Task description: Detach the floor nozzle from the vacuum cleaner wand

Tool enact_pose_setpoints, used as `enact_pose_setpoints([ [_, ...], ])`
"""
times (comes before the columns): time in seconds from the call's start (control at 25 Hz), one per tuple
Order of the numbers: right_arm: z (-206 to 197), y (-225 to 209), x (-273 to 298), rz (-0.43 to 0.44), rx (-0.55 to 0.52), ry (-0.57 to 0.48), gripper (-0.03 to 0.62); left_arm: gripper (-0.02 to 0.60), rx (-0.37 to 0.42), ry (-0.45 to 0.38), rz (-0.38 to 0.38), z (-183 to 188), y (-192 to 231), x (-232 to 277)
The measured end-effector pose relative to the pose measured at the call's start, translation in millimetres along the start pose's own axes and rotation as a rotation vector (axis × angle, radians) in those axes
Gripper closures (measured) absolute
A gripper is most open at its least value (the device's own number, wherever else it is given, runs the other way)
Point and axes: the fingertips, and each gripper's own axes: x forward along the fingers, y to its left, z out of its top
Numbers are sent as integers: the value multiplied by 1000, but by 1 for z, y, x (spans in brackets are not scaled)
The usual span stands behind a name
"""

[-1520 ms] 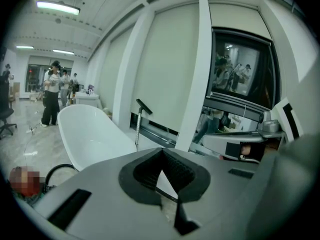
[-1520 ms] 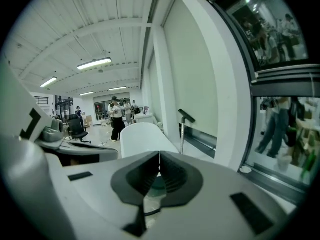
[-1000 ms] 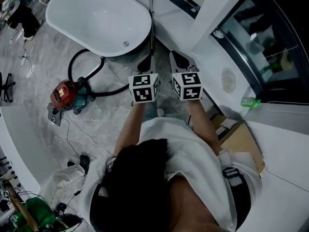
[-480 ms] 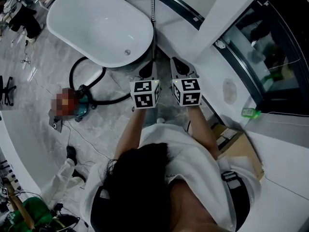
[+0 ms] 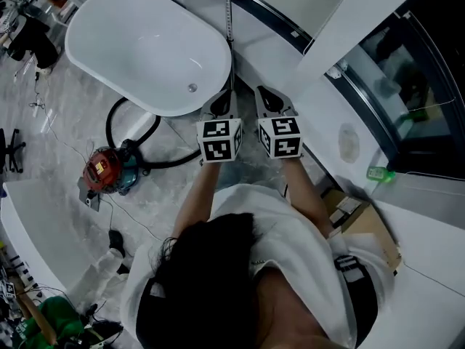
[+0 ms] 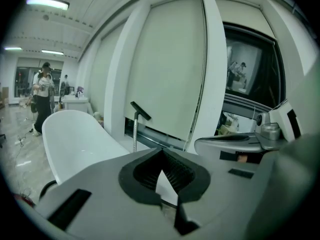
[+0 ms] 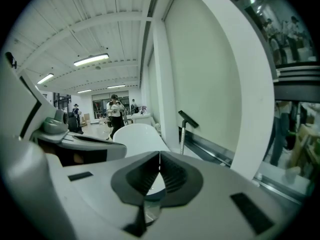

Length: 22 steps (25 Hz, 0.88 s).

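The vacuum wand (image 5: 227,13) stands upright against the window ledge beside the bathtub. Its silver tube (image 6: 134,134) carries a black nozzle (image 6: 140,110) at its upper end, and the nozzle (image 7: 188,119) shows the same way in the right gripper view. A black hose (image 5: 134,133) loops across the floor to the red canister (image 5: 102,169). My left gripper (image 5: 222,97) and right gripper (image 5: 267,94) are held side by side, pointing at the wand and short of it. Both are shut with nothing between the jaws, as the left (image 6: 161,154) and right (image 7: 159,159) gripper views show.
A white bathtub (image 5: 145,42) fills the left of the wand. A white pillar (image 5: 341,20) and glass wall stand to the right. A cardboard box (image 5: 367,217) and a green bottle (image 5: 379,173) lie by the ledge. People (image 6: 44,91) stand far off.
Both grippers have advanced together toward the wand and bathtub, staying shut and side by side. The canister and hose lie where they were on the floor.
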Motion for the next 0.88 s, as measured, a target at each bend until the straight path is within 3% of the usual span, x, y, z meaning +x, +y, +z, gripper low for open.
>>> enact_pose_setpoints([
  [0.88, 44, -3, 110, -74, 32, 25, 579, 578, 2, 17, -79, 50, 82, 83],
])
